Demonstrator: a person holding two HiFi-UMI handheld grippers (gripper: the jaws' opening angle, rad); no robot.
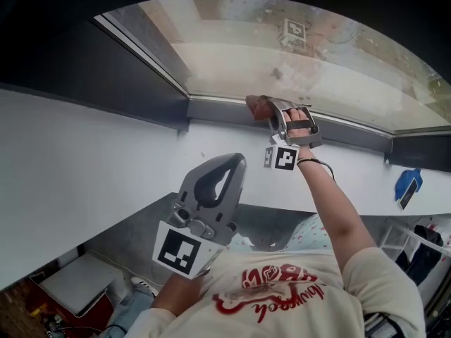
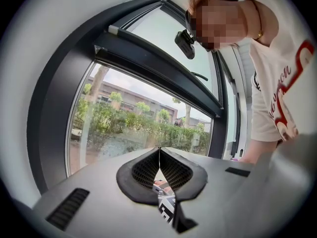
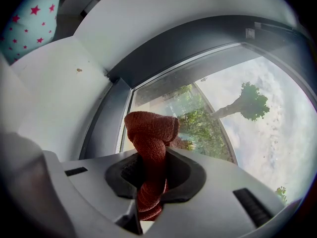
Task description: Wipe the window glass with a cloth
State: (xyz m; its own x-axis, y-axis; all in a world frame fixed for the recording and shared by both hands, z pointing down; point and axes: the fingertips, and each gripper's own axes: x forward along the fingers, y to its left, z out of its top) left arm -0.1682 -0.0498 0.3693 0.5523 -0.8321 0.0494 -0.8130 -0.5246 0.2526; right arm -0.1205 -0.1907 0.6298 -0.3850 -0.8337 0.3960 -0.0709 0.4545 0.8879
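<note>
The right gripper (image 3: 152, 171) has its jaws clamped on a rust-red cloth (image 3: 150, 138); the cloth runs up between the dark pads as a twisted roll and ends in a bunched knob past the jaw tips; that knob stands in front of the lower corner of the window glass (image 3: 242, 113), close to the dark grey frame (image 3: 106, 125), though whether it touches the pane cannot be told; in the head view this gripper is held out at arm's length with the cloth at the bottom edge of the glass, just above the frame's lower rail; the left gripper (image 2: 159, 151) has its jaws together, tips meeting, with nothing between them; it is held back near the person's chest, well apart from the pane and pointed towards it; below the frame runs a white wall (image 1: 84, 146); through the glass show trees and cloudy sky.
</note>
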